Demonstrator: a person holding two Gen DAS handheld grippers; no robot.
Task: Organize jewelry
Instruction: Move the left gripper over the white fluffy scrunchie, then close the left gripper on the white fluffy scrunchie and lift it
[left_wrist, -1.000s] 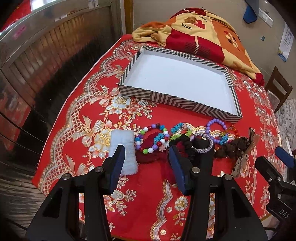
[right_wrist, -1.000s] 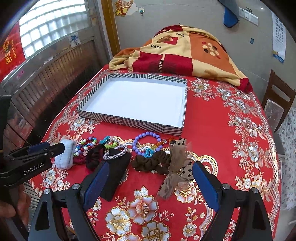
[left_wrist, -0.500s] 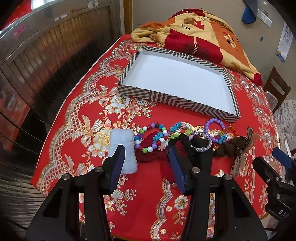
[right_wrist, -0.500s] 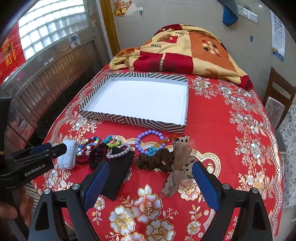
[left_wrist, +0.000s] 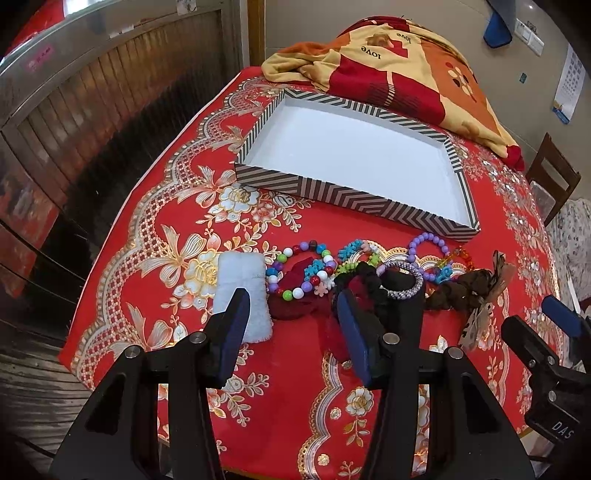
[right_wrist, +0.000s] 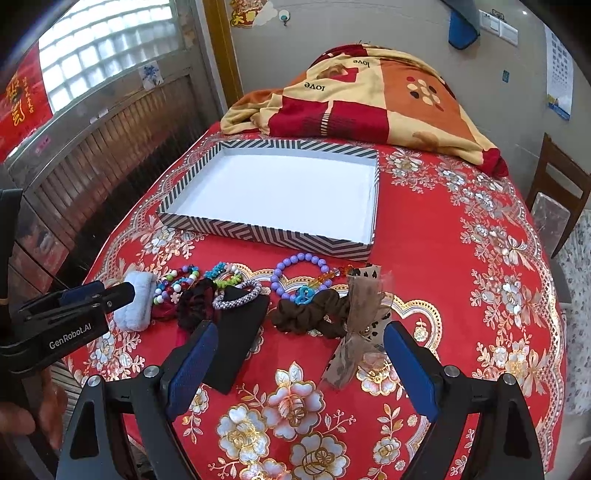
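Note:
A row of jewelry lies on the red tablecloth in front of an empty striped box (left_wrist: 332, 194) (right_wrist: 258, 232). From left: a white fluffy band (left_wrist: 242, 284) (right_wrist: 135, 302), a multicoloured bead bracelet (left_wrist: 295, 271), a dark red scrunchie (left_wrist: 291, 308), a silver bead bracelet (left_wrist: 402, 282) (right_wrist: 236, 295) on a black stand (right_wrist: 240, 339), a purple bead bracelet (right_wrist: 299, 273), a brown scrunchie (right_wrist: 310, 317) and a sheer bow (right_wrist: 360, 317). My left gripper (left_wrist: 291, 336) is open above the front edge, near the white band. My right gripper (right_wrist: 299, 365) is open wide, before the brown scrunchie.
A folded red and yellow blanket (right_wrist: 362, 99) lies behind the box. A metal radiator cover (left_wrist: 92, 110) runs along the left of the table. A wooden chair (right_wrist: 557, 192) stands at the right.
Both grippers have drifted slightly back and up from the jewelry row. Nothing was picked up or moved.

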